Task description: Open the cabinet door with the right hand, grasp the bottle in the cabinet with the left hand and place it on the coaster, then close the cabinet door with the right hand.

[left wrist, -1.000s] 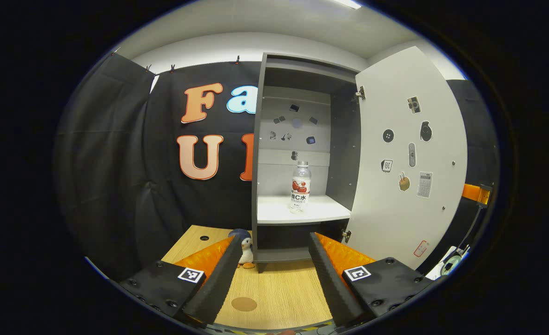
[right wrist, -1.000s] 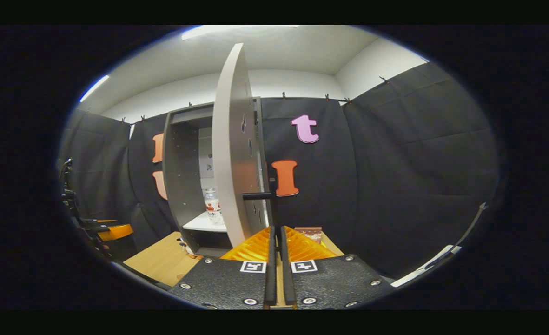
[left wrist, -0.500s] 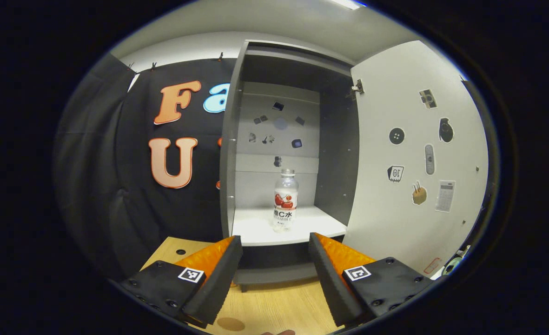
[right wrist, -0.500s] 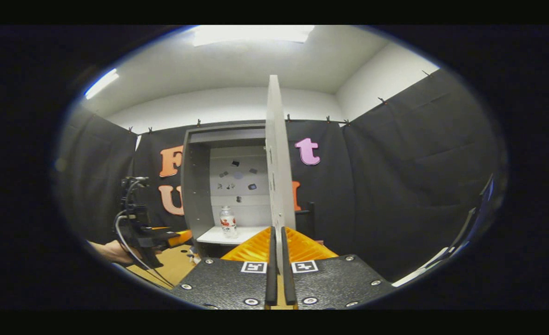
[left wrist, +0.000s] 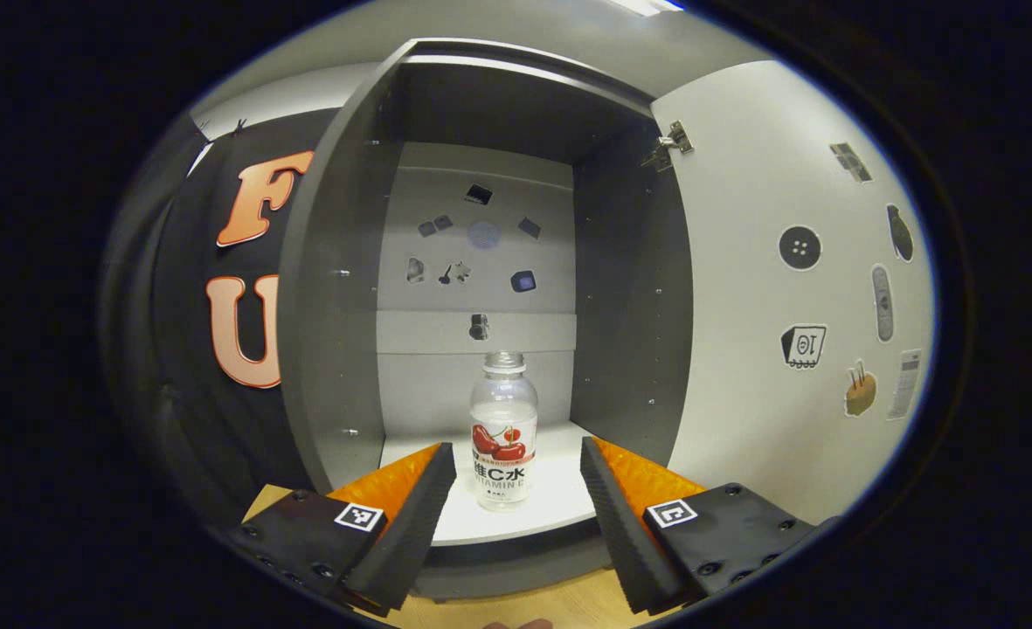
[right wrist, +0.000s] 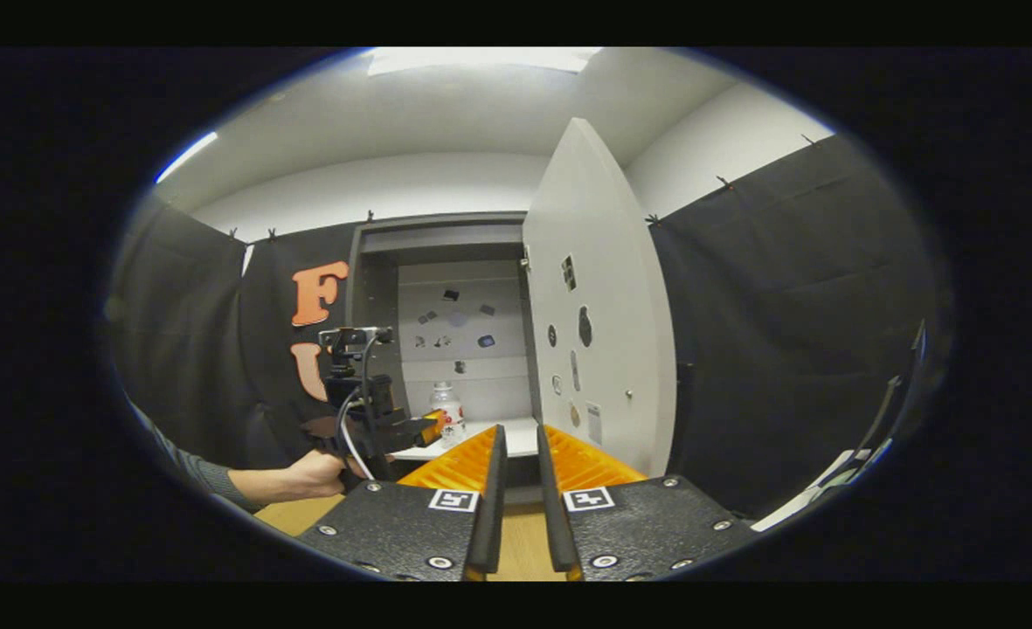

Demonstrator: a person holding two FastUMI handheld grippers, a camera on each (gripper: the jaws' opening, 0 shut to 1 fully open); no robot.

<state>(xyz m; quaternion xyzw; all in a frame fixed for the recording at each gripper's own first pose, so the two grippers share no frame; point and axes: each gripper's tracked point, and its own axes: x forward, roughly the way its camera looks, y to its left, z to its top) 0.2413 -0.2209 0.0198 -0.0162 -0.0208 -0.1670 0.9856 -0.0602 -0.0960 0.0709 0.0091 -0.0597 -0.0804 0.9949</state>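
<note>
The door is swung wide open to the right, and the cabinet interior is exposed. The bottle is seen standing upright near the front edge of the white shelf, its long axis vertical, with no cap seen on its neck.

In the left gripper view, the left gripper is held released, jaws spread well wider than the bottle, which lies straight ahead and centred between the fingertips but not yet touched. The fingers are level with the lower body and label. A short straight advance is judged to be all that is needed before the jaws are brought together on the body.

In the right gripper view, the right gripper is seen slightly parted and holding nothing, clear of the door. The left gripper is judged much the nearer to the bottle, being just beside the shelf edge.

The coaster is not pointed out here.
</note>
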